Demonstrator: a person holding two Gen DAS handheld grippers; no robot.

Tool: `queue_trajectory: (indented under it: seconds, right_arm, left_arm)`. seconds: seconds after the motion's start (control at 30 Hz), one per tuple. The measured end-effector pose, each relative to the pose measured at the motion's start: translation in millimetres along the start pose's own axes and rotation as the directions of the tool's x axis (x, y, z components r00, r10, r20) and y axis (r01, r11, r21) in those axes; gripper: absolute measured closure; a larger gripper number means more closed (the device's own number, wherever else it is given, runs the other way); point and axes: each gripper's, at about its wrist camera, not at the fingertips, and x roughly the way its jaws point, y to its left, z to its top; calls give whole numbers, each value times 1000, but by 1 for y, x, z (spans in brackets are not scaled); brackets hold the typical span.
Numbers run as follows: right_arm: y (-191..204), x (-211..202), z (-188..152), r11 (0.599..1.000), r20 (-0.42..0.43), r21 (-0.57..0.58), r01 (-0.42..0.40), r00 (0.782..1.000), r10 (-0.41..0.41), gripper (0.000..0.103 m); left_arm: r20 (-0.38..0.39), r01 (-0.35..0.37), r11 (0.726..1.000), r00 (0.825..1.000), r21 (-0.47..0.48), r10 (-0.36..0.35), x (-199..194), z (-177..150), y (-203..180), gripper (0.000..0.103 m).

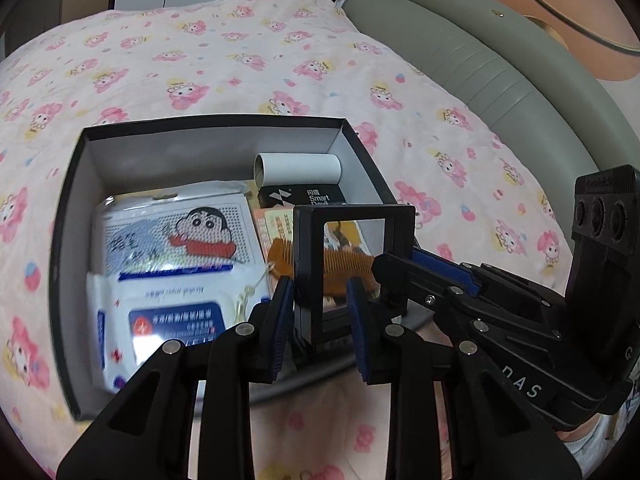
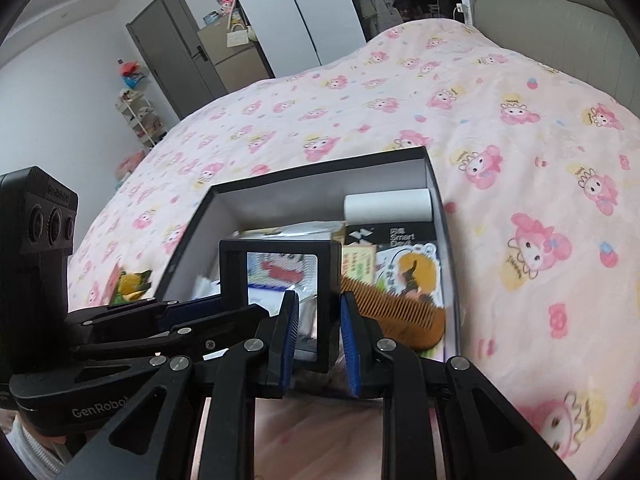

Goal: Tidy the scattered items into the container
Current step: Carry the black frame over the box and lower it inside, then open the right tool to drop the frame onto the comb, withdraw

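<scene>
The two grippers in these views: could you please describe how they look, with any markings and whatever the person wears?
Both the left gripper and the right gripper are matt black plastic with silver rivets and ribbed blue pads inside the fingers. The bodies carry white lettering, and each bears a black camera block with three round lenses. A white sleeve shows at the wrist.

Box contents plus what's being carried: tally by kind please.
White roll: 1
Black carton: 1
Wipes packs: 2
Comb: 1
Cards: 2, roughly
Black frame, held over the box: 1
Total: 8
</scene>
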Motion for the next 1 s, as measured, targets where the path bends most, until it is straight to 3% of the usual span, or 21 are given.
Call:
queue_trajectory:
  seconds: [0.33,0.7,1.0]
  right_arm:
    - [-20,32,15,1000,-24,24,20,1000,-19,85]
    - [-24,64,12,999,-86,3,54,995,-54,85]
    - [-25,53,5,995,-67,22,100,993,-98,85]
  left_arm:
    - [-41,-1,1000,999,-19,0,34,19,15,78]
    - [-104,-49,995,994,-82,40,64,14,35,82]
    - [-64,-99,988,994,-122,92,55,22,49,82]
